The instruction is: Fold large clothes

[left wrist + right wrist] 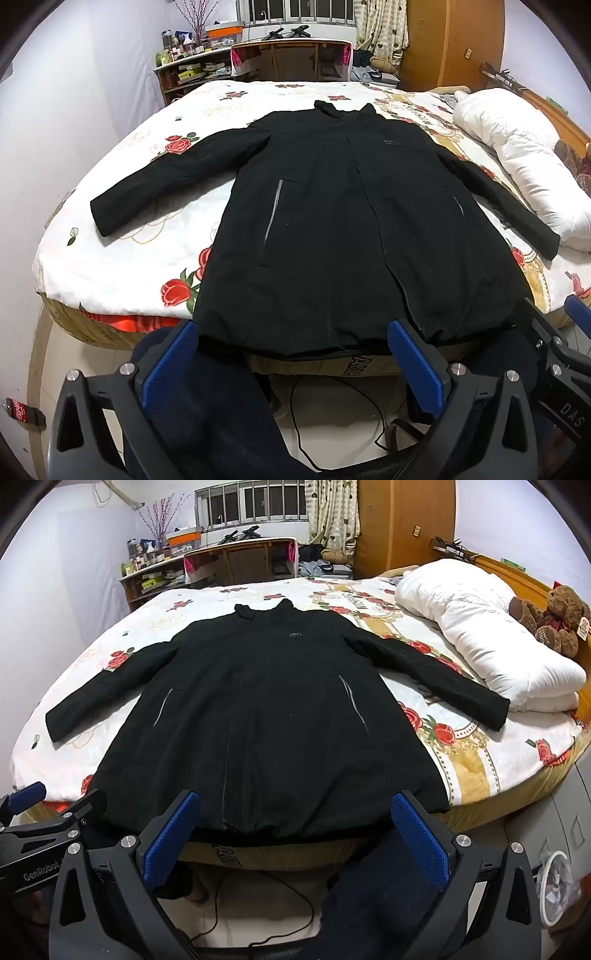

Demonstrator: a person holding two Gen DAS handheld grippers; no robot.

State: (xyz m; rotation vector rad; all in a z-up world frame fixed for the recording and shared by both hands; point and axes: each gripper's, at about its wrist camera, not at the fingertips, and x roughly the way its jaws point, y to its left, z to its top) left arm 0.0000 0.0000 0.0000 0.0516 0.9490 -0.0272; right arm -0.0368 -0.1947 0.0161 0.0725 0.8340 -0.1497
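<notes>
A long black jacket [332, 221] lies flat, front up, on the bed [122, 240], collar far, hem at the near edge, both sleeves spread out to the sides. It also shows in the right wrist view [266, 720]. My left gripper [293, 354] is open and empty, held just before the hem, left of centre. My right gripper [295, 830] is open and empty, held before the hem, right of centre. Each gripper shows at the edge of the other's view.
A white folded duvet [480, 635] and a brown teddy bear [554, 616] lie at the bed's right side. A cluttered shelf and desk [221, 62] stand beyond the bed. A black cable [332, 424] lies on the floor below; a person's legs are in front.
</notes>
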